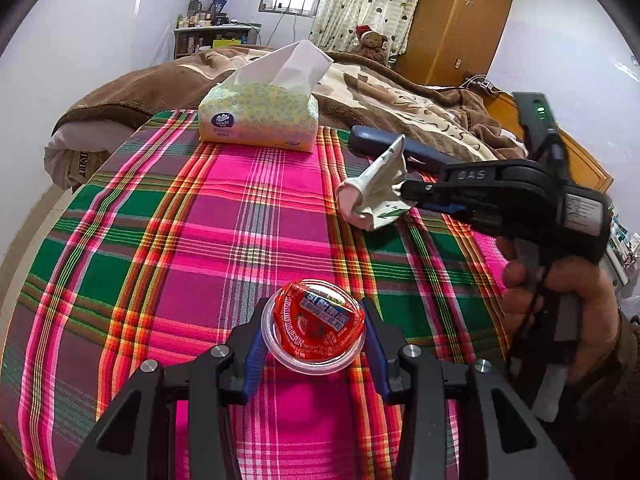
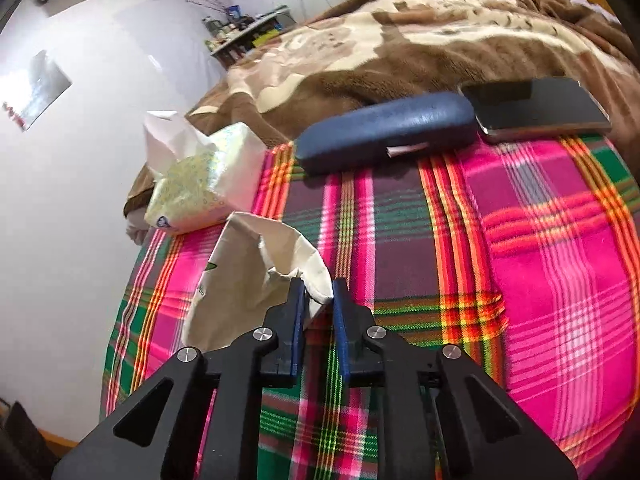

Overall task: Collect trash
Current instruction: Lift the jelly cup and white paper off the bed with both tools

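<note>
The left gripper (image 1: 313, 330) holds a small clear jelly cup (image 1: 313, 326) w/ red foil lid, blue pads pressed on both its sides, low over the plaid cloth (image 1: 208, 240). The right gripper (image 2: 319, 300), in a person's hand (image 1: 560, 304), is clamped on a crumpled white paper cup (image 2: 256, 276); the cup's edge is pinched btw. the pads. Behind: tissue pack (image 1: 258, 114), dark blue glasses case (image 2: 386, 134), and phone (image 2: 536, 108) just beside it, at the brown blanket (image 2: 400, 52).
</note>
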Demonstrator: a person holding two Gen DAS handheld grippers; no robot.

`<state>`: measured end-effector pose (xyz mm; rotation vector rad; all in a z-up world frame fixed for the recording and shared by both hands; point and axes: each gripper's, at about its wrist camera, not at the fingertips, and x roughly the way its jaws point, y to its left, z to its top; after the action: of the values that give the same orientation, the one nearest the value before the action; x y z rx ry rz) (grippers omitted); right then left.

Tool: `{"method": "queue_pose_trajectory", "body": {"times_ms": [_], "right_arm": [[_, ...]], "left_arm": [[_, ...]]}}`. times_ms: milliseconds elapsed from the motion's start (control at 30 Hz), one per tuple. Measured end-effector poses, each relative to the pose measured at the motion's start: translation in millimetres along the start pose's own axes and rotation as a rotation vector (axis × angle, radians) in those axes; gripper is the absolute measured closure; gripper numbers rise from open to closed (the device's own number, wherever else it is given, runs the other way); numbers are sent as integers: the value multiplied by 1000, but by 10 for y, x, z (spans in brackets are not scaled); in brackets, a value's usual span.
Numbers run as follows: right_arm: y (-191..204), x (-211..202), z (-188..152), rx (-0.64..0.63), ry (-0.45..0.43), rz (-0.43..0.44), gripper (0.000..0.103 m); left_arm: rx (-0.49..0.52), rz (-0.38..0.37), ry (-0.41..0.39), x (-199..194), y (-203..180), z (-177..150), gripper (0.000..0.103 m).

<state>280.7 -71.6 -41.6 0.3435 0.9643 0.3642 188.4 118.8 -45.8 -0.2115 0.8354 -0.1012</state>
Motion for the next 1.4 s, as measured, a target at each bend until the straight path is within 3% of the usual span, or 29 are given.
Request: {"method": "queue_pose_trajectory", "body": {"times_ms": [400, 633, 800, 933, 1033, 1400], "right_arm": [[-133, -346, -48, -75, -27, 6, 92], [21, -667, -5, -275, -41, -48, 94], [249, -518, -21, -409, -17, -55, 92], [281, -430, -70, -423, -16, 19, 79], [195, -377, -121, -400, -35, 14, 49], [133, -78, -233, -397, 48, 16, 49]], "left_arm": [[17, -6, -23, -118, -111, -5, 60], [30, -18, -32, -191, -217, -19, 60], [25, -19, -33, -204, -258, -31, 60], [21, -11, -26, -205, -245, -30, 60], [19, -11, -26, -200, -234, -31, 60], [1, -24, -8, -115, -197, -24, 60]]}}
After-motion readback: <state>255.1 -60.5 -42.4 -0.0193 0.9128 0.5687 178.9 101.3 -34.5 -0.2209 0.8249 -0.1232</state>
